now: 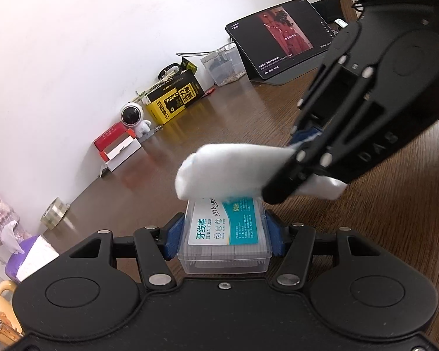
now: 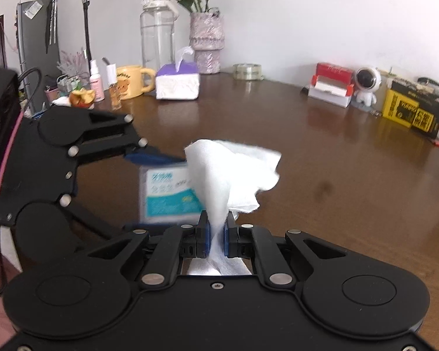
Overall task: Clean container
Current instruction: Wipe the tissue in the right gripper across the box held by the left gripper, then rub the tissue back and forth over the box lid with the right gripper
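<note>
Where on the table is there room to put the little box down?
The bare brown table ahead of the tissue, short of the tape roll and the red-and-white box, is free. The edge by the wall is crowded.

tissue (image 1: 219, 169) on container (image 1: 224, 234), above table (image 1: 351, 234)

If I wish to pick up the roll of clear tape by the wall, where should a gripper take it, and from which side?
The clear tape roll seems to lie flat on the table, hole upward. Probably come from above, with one finger in the hole and one outside, pinching the ring wall on the open table side, not the wall side.
</note>
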